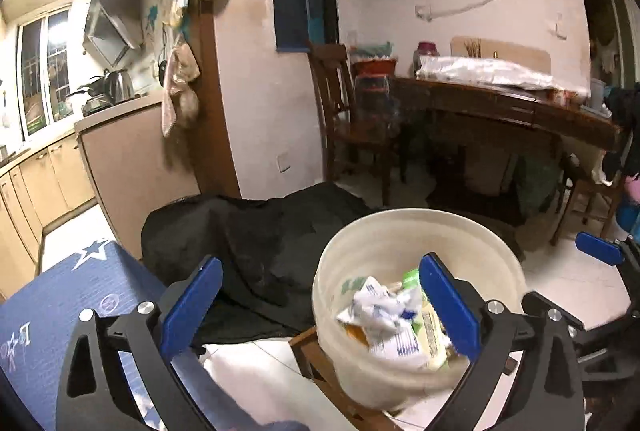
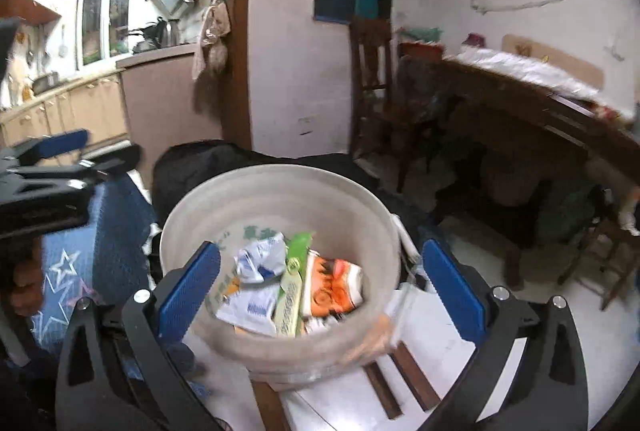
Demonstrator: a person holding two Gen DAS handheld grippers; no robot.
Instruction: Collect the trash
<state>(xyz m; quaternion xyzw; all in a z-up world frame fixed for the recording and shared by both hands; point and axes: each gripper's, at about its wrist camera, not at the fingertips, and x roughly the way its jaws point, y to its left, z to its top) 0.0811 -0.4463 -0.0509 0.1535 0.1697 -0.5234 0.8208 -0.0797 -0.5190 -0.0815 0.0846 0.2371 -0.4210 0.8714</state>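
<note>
A cream plastic bucket (image 1: 420,231) (image 2: 280,187) stands on a low wooden stool (image 2: 412,371) in front of both grippers. Inside lie a crumpled white and blue wrapper (image 1: 380,307) (image 2: 260,263), a green and white pack (image 2: 294,291) and an orange and white carton (image 2: 334,285). My left gripper (image 1: 320,307) is open, its right finger over the bucket's mouth, with nothing held. My right gripper (image 2: 320,291) is open too, its fingers either side of the bucket, nothing between the pads. The right gripper's blue pad (image 1: 600,249) shows at the right edge of the left wrist view.
A blue star-patterned cloth (image 1: 60,311) covers a surface at the left. A black garment (image 1: 260,231) lies behind the bucket. Further back stand a wooden chair (image 1: 344,103), a dark wooden table (image 1: 500,103) and kitchen cabinets (image 1: 48,171). The floor is white tile (image 1: 572,279).
</note>
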